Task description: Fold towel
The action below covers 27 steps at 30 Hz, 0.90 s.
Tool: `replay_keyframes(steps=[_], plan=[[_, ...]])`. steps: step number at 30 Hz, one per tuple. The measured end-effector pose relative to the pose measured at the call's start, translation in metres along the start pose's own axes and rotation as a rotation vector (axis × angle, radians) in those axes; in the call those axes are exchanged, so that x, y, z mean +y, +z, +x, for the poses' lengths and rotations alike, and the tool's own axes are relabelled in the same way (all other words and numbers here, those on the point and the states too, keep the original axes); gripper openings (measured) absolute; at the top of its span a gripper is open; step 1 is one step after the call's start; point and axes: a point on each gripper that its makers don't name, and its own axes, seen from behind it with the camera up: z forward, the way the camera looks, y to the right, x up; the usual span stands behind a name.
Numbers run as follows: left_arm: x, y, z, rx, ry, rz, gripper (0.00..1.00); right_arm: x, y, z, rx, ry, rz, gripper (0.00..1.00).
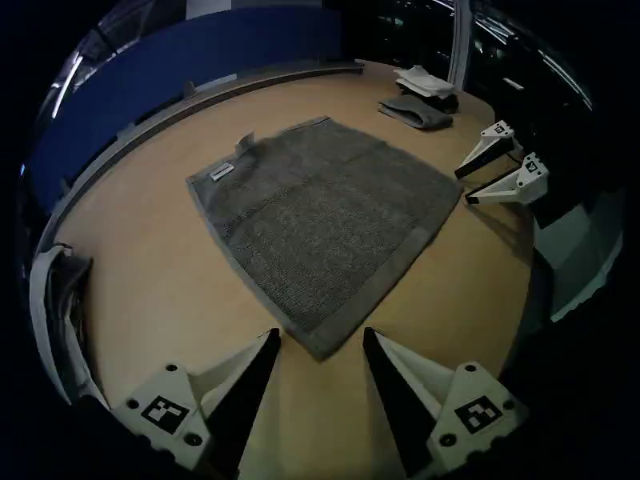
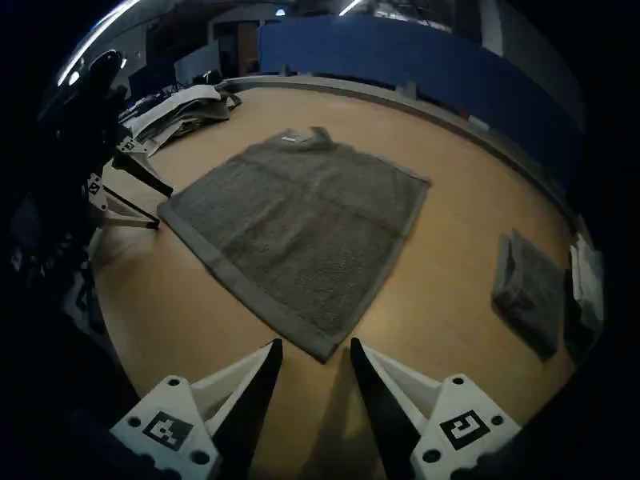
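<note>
1. The left gripper (image 1: 322, 333) is spread wide and holds nothing. A corner of the grey square terry towel (image 1: 324, 216) lies between its fingertips. The right gripper (image 2: 316, 342) is equally open and empty, straddling the neighbouring corner.
2. The tan wooden table (image 1: 152, 264) carries everything.
3. The towel lies flat and unfolded mid-table.
4. A folded grey cloth (image 1: 416, 112) sits at the far right, well apart.
5. A small white label (image 1: 222, 170) marks the towel's far left corner.
6. The step in hand looks like the first grasp, with no fold made yet. Next, both grippers should lower, pinch their corners, then lift together and carry that edge across to the opposite one.
</note>
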Motion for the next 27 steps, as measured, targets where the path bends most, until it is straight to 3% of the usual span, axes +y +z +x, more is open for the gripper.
replay_keyframes(steps=[2,5,7,13,21,27], plan=[[0.001,0.0,0.0,-0.003,-0.001,0.002,0.73,-0.001,0.0,-0.001,-0.001,0.0,0.0,0.63],[0.001,0.0,0.0,-0.007,0.0,0.004,0.68,0.0,0.0,-0.002,-0.003,0.002,-0.004,0.44],[0.002,0.0,-0.001,-0.011,0.002,0.004,0.64,0.0,0.0,-0.003,-0.003,0.005,-0.007,0.36],[0.006,0.001,0.0,-0.025,0.024,0.002,0.49,0.001,0.0,-0.002,-0.001,0.018,-0.01,0.35],[0.015,0.002,-0.001,-0.028,0.043,0.0,0.21,0.001,0.001,-0.002,-0.002,0.032,-0.02,0.19],[0.016,0.001,-0.001,-0.034,0.055,0.004,0.14,0.001,-0.001,-0.002,-0.009,0.05,-0.025,0.11]])
